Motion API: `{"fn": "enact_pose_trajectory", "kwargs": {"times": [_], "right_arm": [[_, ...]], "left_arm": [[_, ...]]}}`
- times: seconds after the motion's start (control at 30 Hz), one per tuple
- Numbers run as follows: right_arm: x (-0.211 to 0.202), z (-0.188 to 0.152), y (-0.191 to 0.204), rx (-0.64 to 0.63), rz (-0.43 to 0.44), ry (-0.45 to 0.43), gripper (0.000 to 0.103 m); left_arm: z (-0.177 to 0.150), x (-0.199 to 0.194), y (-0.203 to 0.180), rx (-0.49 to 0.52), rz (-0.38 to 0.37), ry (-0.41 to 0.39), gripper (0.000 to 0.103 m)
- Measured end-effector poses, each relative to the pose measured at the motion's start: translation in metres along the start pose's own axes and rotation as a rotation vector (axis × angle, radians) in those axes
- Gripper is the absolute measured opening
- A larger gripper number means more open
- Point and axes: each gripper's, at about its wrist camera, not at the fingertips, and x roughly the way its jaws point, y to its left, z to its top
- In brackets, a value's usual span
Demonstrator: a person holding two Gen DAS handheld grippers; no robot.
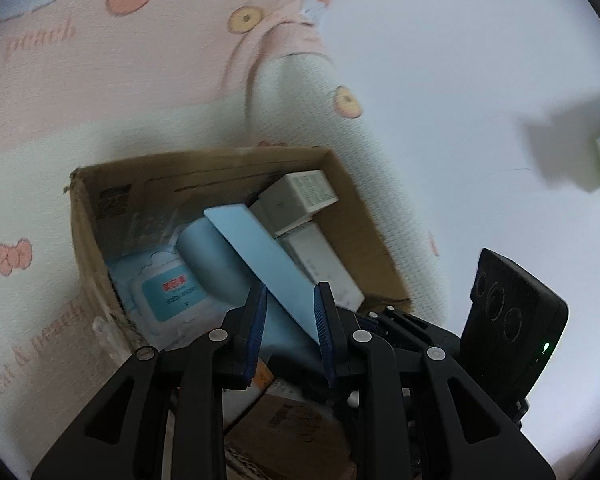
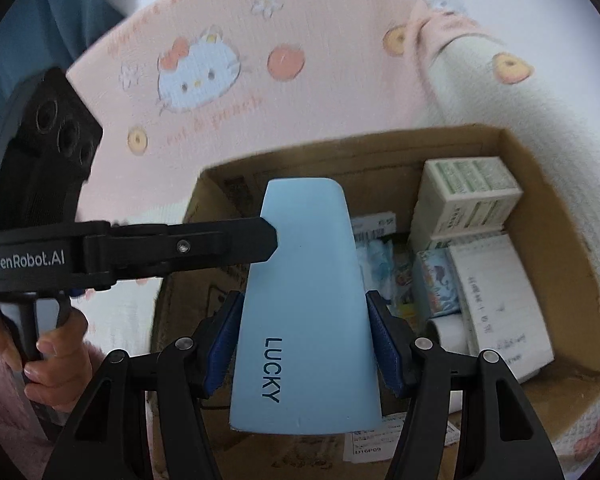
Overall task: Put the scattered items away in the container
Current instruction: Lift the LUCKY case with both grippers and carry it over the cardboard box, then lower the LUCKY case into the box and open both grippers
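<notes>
- Currently, right hand-held gripper [image 2: 304, 344] clamps the blue box [image 2: 300, 300] marked LUCKY by its long sides, poised over the cardboard box [image 2: 556, 216] for release.
- Left hand-held gripper [image 1: 290, 332] grips the same blue box's far end, steadying it.
- Cardboard box rests on the patterned blanket [image 2: 228, 24], already holding white boxes [image 2: 468, 196].

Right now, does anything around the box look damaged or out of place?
Yes: the cardboard box is torn at its far-left corner. The blue LUCKY box hangs slanted over it, clamped by the right tongs, with the left tongs at its far end.
</notes>
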Motion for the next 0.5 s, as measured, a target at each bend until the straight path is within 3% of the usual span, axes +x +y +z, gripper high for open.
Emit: {"fn": "enact_pose_trajectory", "kwargs": {"times": [0.07,0.2,0.5], "right_arm": [[0.014,0.002,0.001,-0.01,0.028,0.106,0.066],[0.014,0.007,-0.002,-0.014,0.088,0.143,0.066],[0.022,0.023,-0.03,0.03,0.011,0.188,0.069]], "left_arm": [[0.001,0.001,0.0,-0.006,0.001,-0.003,0.027],[0.003,0.0,-0.005,0.042,0.058,-0.014,0.033],[0.011,0.003,0.007,0.034,0.122,-0.003,0.033]]}}
